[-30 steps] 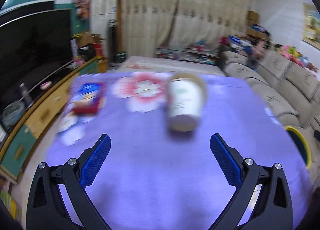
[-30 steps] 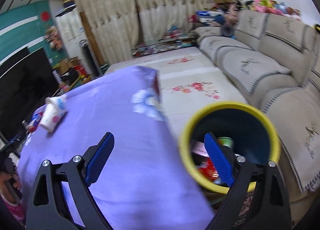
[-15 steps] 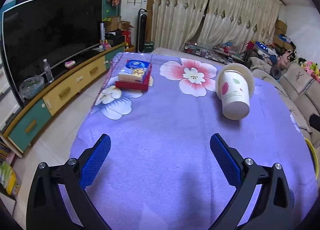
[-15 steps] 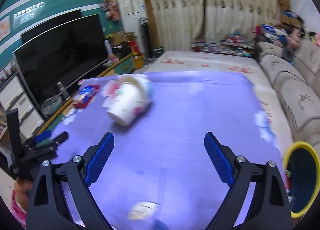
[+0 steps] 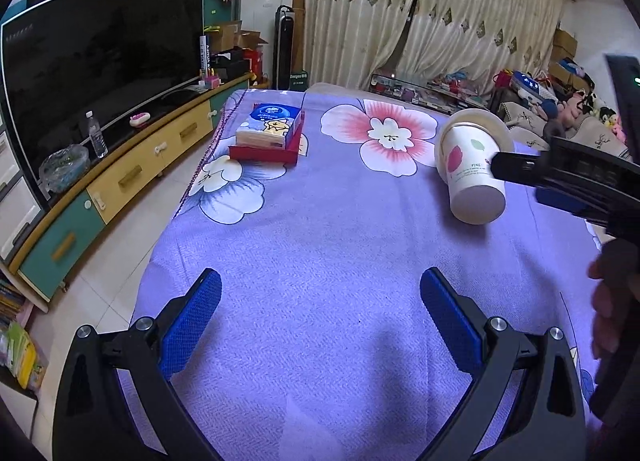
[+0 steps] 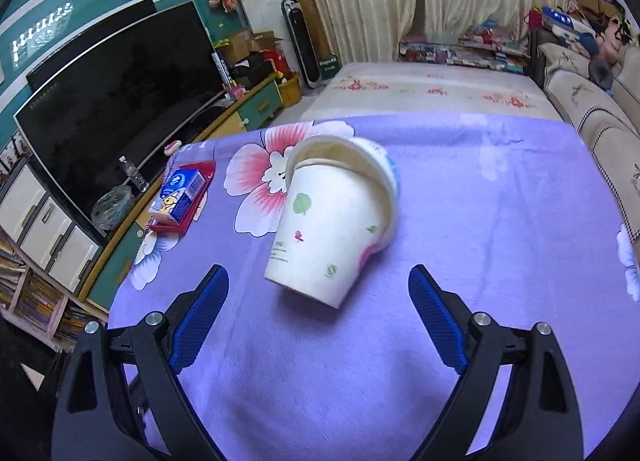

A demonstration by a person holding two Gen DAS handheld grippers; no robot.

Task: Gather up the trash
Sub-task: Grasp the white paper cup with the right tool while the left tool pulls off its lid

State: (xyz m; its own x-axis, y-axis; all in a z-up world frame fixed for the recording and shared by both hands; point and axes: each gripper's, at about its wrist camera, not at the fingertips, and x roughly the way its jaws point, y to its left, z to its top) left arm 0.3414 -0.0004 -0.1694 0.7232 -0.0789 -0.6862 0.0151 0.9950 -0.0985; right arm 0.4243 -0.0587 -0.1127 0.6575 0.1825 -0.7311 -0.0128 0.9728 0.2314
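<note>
A purple flowered cloth [image 5: 320, 245] covers the table and fills most of both views; a dark TV [image 5: 100, 57] stands on a long yellow and teal cabinet [image 5: 132, 173] to the left, curtains [image 5: 420, 21] hang at the back, and a sofa [image 6: 600, 129] runs along the right; the left gripper [image 5: 320, 309] hovers low over bare cloth with its blue pads spread wide and nothing between them; the right gripper [image 6: 318, 309] is likewise released, its pads wide apart, with the cup just ahead of the gap and not touched by either pad; the cup [image 6: 328, 229], white paper with small printed marks, lies on its side on the cloth, base toward the right gripper, rim toward a pink flower print; a tissue box [image 5: 270, 127] sits on a red tray [image 5: 264, 153] near the far left corner, well apart from the cup
</note>
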